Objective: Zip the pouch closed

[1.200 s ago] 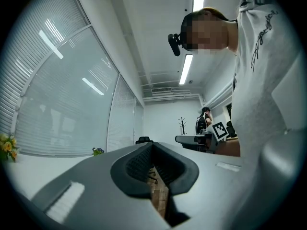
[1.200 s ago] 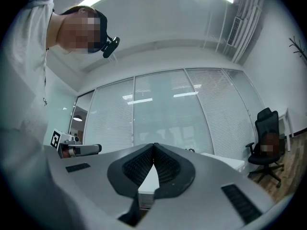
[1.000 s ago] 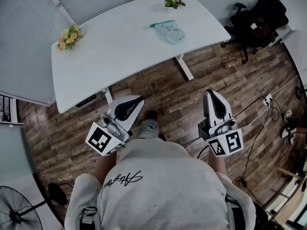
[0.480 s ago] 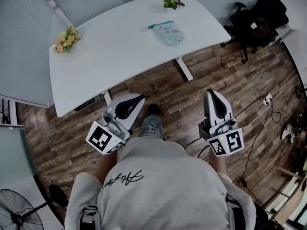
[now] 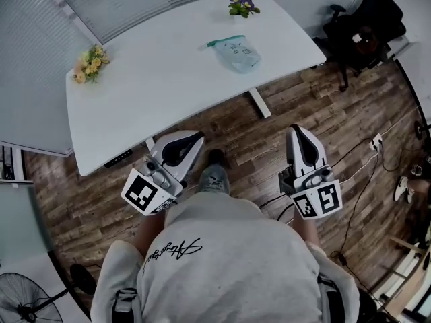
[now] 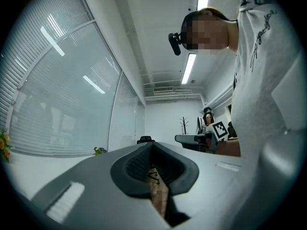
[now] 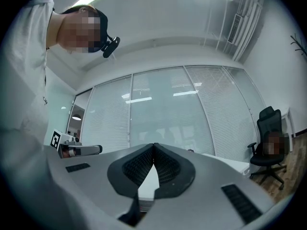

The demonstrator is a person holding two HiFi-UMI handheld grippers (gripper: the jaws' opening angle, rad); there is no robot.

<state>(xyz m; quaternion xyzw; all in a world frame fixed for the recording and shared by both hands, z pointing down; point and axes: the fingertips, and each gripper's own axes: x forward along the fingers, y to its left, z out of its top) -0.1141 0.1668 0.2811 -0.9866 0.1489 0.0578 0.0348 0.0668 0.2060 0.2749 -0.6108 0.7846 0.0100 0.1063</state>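
A clear pouch with a teal zip edge [image 5: 234, 51] lies flat on the white table [image 5: 161, 79], towards its far right. My left gripper [image 5: 195, 137] hangs over the wooden floor just short of the table's near edge, shut and empty. My right gripper [image 5: 294, 130] is held over the floor to the right, past the table's end, also shut with nothing in it. In the left gripper view the jaws [image 6: 152, 145] meet at the tips; the right gripper view shows its jaws [image 7: 154, 146] closed the same way. Both are well apart from the pouch.
Yellow flowers [image 5: 89, 62] sit at the table's far left and a small purple-flowered plant [image 5: 242, 4] at its far edge. A black office chair [image 5: 360, 29] stands at right. Cables and a power strip [image 5: 377, 143] lie on the floor at right; a fan [image 5: 23, 298] is bottom left.
The table and pouch have slid down and slightly rightward in the head view as I move nearer to it. Both grippers keep their pose, shut.
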